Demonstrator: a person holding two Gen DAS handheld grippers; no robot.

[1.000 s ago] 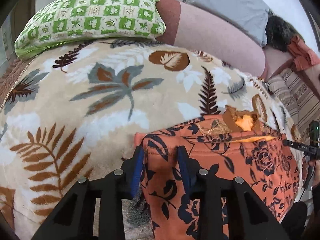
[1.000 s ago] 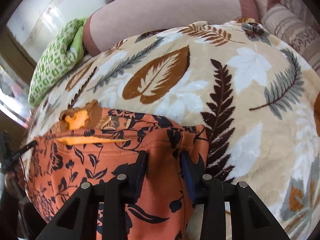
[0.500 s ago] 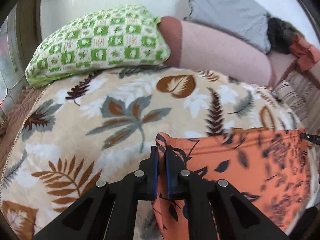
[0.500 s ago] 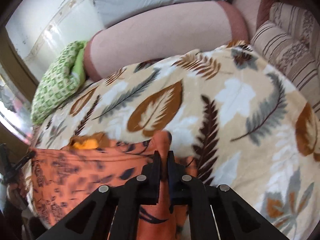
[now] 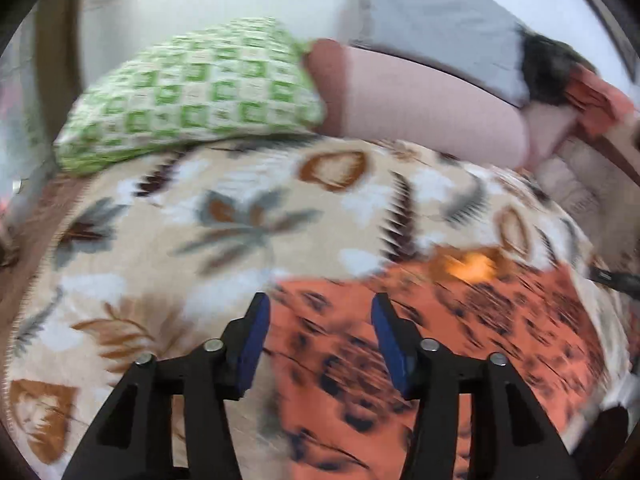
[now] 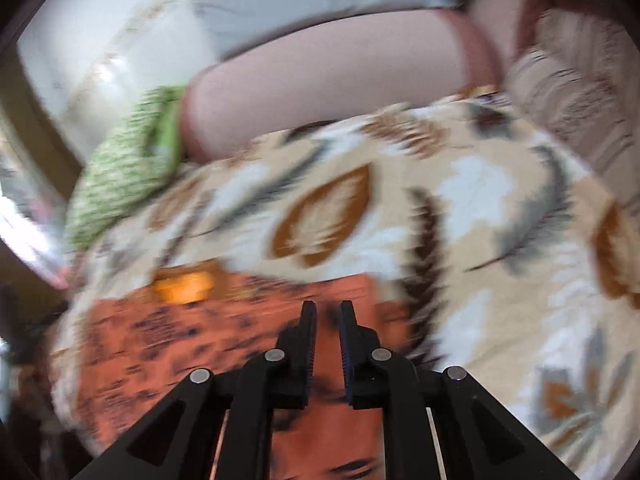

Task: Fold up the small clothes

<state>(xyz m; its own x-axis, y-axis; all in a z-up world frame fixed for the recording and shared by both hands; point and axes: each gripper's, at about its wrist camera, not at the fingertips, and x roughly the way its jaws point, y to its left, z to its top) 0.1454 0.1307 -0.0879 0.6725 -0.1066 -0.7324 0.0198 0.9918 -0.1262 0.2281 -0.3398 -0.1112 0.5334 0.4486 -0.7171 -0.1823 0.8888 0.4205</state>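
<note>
An orange garment with a dark flower print (image 5: 460, 332) lies flat on the leaf-patterned blanket (image 5: 160, 256), with a bright yellow patch (image 5: 472, 266) at its far edge. My left gripper (image 5: 319, 304) hovers over the garment's left corner. Its jaws are opening and stand wide, and the cloth lies below them untouched. In the right wrist view the same garment (image 6: 192, 344) fills the lower left. My right gripper (image 6: 327, 310) is over its right corner. Its jaws are opening and a narrow gap shows orange cloth through it. Both views are blurred by motion.
A green checked pillow (image 5: 200, 96) and a pink bolster (image 5: 420, 108) lie along the far side of the blanket, with a grey pillow (image 5: 432, 28) behind them. A striped cushion (image 6: 572, 92) borders the right side. Bare blanket (image 6: 480, 240) stretches beyond the garment.
Both grippers closed on the garment's near corners and lifted them. Now the left jaws have sprung wide and dropped the cloth, the right jaws have parted slightly, and both have risen.
</note>
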